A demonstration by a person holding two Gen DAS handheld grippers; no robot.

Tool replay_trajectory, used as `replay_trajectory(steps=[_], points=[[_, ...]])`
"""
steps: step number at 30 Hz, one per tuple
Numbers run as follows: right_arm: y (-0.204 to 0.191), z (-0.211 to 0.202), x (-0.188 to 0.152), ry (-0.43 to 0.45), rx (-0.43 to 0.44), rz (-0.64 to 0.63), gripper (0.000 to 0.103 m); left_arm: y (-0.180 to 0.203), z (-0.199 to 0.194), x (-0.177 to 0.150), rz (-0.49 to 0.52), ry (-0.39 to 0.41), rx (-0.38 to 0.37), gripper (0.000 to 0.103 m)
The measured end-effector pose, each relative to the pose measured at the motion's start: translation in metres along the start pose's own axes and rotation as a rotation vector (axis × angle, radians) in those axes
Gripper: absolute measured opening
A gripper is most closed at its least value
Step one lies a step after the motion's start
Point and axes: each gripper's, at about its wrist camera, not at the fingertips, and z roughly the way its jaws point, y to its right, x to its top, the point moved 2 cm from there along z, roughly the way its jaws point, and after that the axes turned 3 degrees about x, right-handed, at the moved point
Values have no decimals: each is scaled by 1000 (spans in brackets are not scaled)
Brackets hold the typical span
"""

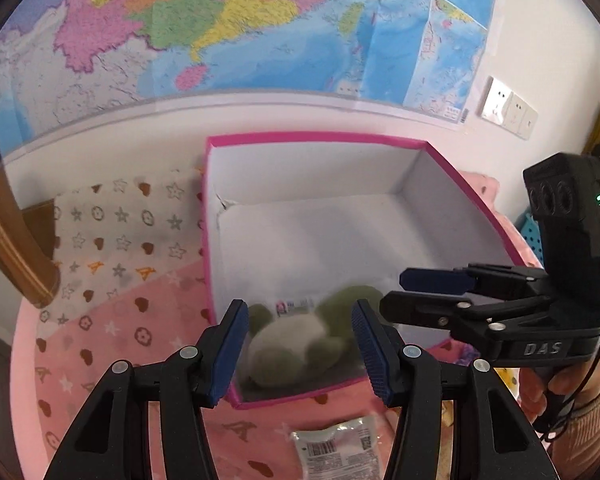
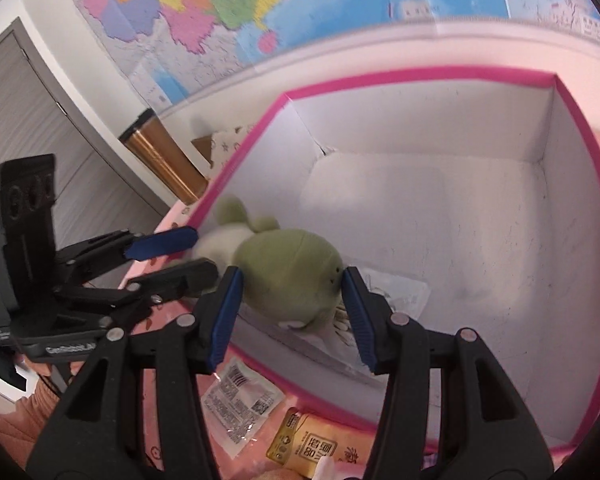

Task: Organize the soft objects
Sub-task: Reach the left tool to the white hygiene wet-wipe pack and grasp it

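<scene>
A green and white plush toy (image 2: pixel 292 264) hangs just inside the near left corner of the pink-rimmed box (image 2: pixel 420 72). My right gripper (image 2: pixel 292 276) is shut on its green head, one blue pad on each side. In the left wrist view the plush toy (image 1: pixel 288 344) is blurred and shows through the gap of my left gripper (image 1: pixel 300 312), which stands open. The right wrist view puts the left gripper (image 2: pixel 206 252) at the box's rim, tips beside the toy's white body. The right gripper (image 1: pixel 392 292) reaches in from the right over the box (image 1: pixel 316 136).
A clear plastic bag (image 2: pixel 396 292) lies on the box floor. On the pink patterned blanket in front lie a sealed packet (image 1: pixel 336 448) and a yellow packet (image 2: pixel 304 444). A gold cylinder (image 2: pixel 164 164) stands left of the box. A map covers the wall behind.
</scene>
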Motion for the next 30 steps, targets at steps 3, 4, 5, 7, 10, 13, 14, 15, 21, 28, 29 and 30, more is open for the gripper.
replay_trajectory(steps=[3,4,5,7,10,13,14,15,21,28,29,30], points=[[4,3,-1,-11,-24,5,54,0,-11,-1,-2,35,15,54],[4,2,-1,-7,-26,8,54,2,-16,-2,1,49,23,54],[3,-2,-1,3,-27,3,54,3,-20,-4,2,63,29,54],[0,-13,-2,22,-27,-14,54,7,-30,-7,10,91,19,62],[-14,-36,-7,59,-23,-61,54,20,-51,-19,47,144,-21,64],[-28,-64,-17,97,-7,-109,54,35,-66,-32,87,165,-79,64],[-32,-74,-21,105,-6,-123,54,41,-70,-38,102,160,-108,64],[-35,-84,-27,116,-12,-136,54,45,-71,-42,106,154,-128,64],[-26,-130,-65,145,-69,-135,57,81,-59,-75,167,41,-289,64],[36,-144,-113,111,-195,48,57,108,-30,-95,180,-77,-370,64],[47,-144,-118,103,-207,84,57,111,-27,-96,185,-87,-370,64],[55,-142,-121,98,-201,112,57,115,-25,-97,188,-100,-380,64]])
